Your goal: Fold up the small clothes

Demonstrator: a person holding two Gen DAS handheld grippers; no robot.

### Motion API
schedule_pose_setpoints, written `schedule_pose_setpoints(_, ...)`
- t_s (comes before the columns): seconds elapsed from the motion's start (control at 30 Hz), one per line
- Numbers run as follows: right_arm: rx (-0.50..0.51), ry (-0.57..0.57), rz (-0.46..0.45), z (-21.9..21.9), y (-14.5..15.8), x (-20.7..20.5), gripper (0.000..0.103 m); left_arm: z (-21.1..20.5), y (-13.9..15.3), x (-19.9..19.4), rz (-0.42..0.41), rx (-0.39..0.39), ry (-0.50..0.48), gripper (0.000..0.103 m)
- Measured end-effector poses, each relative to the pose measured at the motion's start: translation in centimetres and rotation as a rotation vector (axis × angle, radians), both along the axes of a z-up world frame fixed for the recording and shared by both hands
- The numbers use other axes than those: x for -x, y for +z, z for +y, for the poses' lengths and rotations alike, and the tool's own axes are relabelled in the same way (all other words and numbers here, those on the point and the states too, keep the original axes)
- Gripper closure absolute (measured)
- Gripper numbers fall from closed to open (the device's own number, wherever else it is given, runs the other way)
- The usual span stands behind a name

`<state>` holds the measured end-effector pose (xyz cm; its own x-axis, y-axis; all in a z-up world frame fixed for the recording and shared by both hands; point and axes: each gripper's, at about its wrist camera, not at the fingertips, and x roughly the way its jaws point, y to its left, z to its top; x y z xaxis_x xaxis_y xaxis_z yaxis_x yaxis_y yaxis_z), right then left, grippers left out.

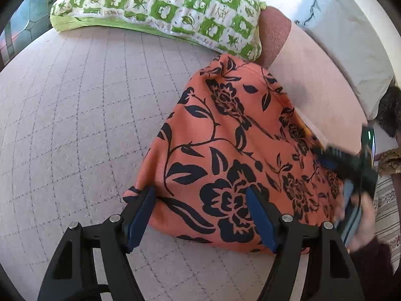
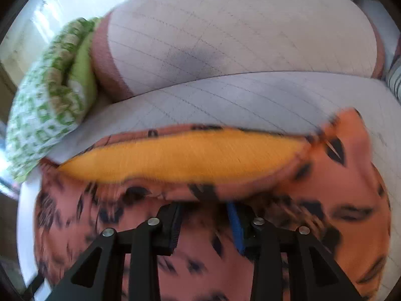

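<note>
An orange garment with a black flower print (image 1: 225,150) lies folded on the pale quilted mattress (image 1: 75,125). My left gripper (image 1: 200,200) is open, its blue-padded fingers astride the garment's near corner, low over it. My right gripper (image 1: 351,165) shows blurred at the garment's right edge. In the right wrist view the garment (image 2: 338,175) fills the lower frame, blurred, with its plain orange inside (image 2: 180,158) showing at an open edge. The right gripper (image 2: 205,208) has its fingers partly apart with cloth between them; whether they pinch it is not clear.
A green and white patterned pillow (image 1: 160,7) lies at the head of the mattress, also in the right wrist view (image 2: 47,115). A pale blue pillow (image 1: 351,40) is at the right. A pink cushion (image 2: 225,37) stands behind the garment.
</note>
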<state>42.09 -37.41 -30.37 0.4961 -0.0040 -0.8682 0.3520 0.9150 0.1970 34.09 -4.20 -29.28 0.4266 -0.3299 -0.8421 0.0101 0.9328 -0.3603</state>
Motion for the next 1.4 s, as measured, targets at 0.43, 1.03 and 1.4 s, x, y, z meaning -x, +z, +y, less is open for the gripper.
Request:
schedule_pose_setpoints(0.43,-0.090,0.302,-0.049,11.8,1.3,-2.9,0.052,0.9,-0.5,-0.6,0.032,-0.106,0.041,0.028)
schedule_pose_setpoints(1.03,-0.417,0.051,-0.155,0.4,6.5,16.9,0.034,2.8,0.4,2.5,0.098,0.053,0.026,0.027)
schedule_pose_setpoints(1.4,-0.655,-0.287,-0.072,-3.7,-1.4,25.0,0.027,1.3,-2.9,3.1,0.265,0.361,0.049,0.026)
